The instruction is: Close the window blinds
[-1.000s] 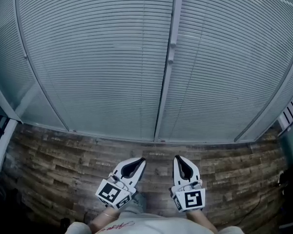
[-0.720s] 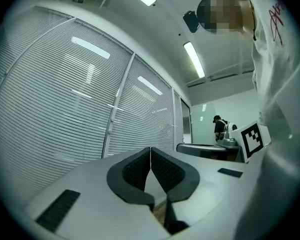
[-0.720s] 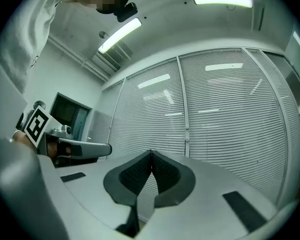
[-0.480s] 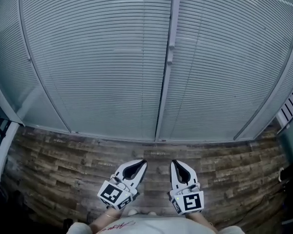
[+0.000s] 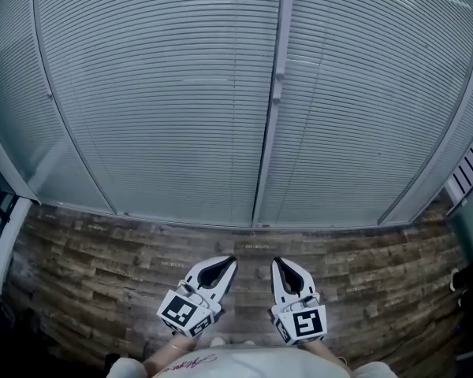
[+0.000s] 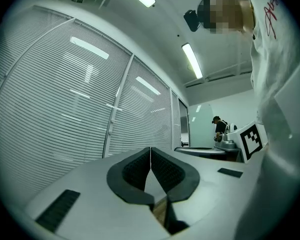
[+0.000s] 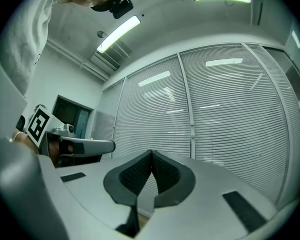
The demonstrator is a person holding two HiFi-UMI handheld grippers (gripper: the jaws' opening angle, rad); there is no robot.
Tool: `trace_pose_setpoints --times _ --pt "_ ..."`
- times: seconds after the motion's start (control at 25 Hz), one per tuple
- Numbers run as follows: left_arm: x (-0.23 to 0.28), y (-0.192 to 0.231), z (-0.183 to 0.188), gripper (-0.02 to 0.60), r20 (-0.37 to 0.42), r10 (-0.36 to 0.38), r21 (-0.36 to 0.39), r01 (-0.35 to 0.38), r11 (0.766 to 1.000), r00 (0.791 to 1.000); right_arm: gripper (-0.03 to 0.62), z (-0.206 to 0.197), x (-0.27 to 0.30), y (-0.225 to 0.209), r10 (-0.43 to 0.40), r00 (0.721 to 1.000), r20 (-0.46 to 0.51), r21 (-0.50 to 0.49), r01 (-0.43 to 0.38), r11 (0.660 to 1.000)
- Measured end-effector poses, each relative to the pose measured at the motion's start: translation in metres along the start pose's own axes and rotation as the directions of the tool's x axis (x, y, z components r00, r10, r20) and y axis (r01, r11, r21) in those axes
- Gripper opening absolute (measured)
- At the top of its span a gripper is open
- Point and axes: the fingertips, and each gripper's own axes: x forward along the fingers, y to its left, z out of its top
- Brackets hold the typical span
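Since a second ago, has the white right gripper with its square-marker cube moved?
Yes: the right gripper has drifted slightly left, toward the line of the grey vertical window post.

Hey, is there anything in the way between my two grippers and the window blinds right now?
Nothing visible stands in the way. The left gripper and right gripper hang low over the wooden floor, both shut and empty. Only floorboards and open air lie between them and the blinds ahead.

window blinds [image 5: 158, 93] cut by head view's top edge, striped object [image 5: 469, 176] cropped at right edge, distant person [image 6: 220, 127] in left gripper view tiny, unclear
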Motion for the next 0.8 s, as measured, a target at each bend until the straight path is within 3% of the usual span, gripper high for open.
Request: trace_pose_setpoints --times 0.8 --pt "0.0009 -0.0047 0.0037 0.018 0.013 -0.030 0.001 0.030 1.000 0.999 0.017 0.0064 0.0045 0.0103 0.025 0.999 0.023 -0.032 -0.024 0.999"
